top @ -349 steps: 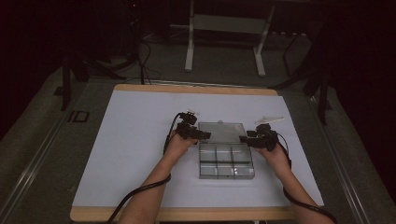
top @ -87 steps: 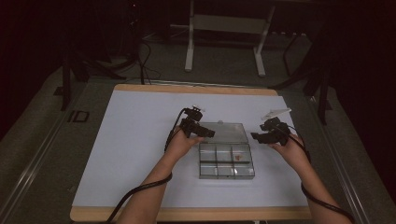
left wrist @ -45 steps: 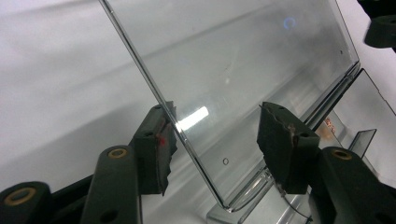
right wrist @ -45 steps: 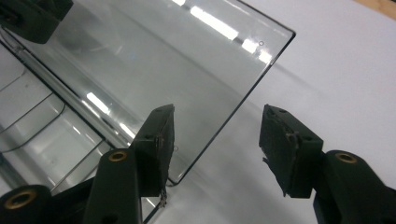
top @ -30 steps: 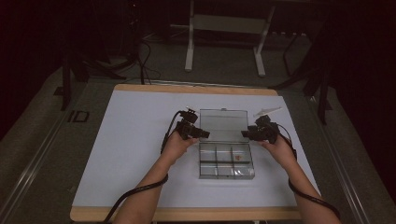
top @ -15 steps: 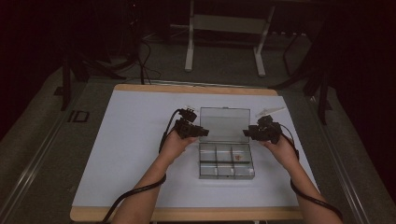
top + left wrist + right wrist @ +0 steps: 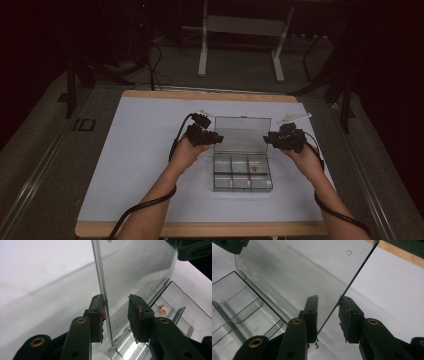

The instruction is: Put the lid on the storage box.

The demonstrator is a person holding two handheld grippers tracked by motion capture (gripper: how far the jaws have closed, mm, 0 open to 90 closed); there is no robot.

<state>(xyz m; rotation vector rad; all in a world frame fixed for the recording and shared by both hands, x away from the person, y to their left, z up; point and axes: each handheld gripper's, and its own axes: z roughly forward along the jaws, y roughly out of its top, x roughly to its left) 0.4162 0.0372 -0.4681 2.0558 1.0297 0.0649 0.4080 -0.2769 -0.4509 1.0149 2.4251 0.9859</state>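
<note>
Grippers, left gripper [image 7: 212,136] and right gripper [image 7: 268,139], are flanking the lid [image 7: 242,134], jaws closing loosely around its side edges without yet pinching, steadying it upright above the box [image 7: 242,173].

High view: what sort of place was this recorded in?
Probably a lab or recording workspace, not a home: a wood-edged table under a white sheet, metal stand legs on grey floor behind, dark surroundings, and a clear plastic compartment box.

Lid: the clear plastic compartment box's hinged lid [image 7: 242,134] now stands raised, earlier flat shut.
Jaws: both grippers' have just been closing, lid edges between them.
</note>
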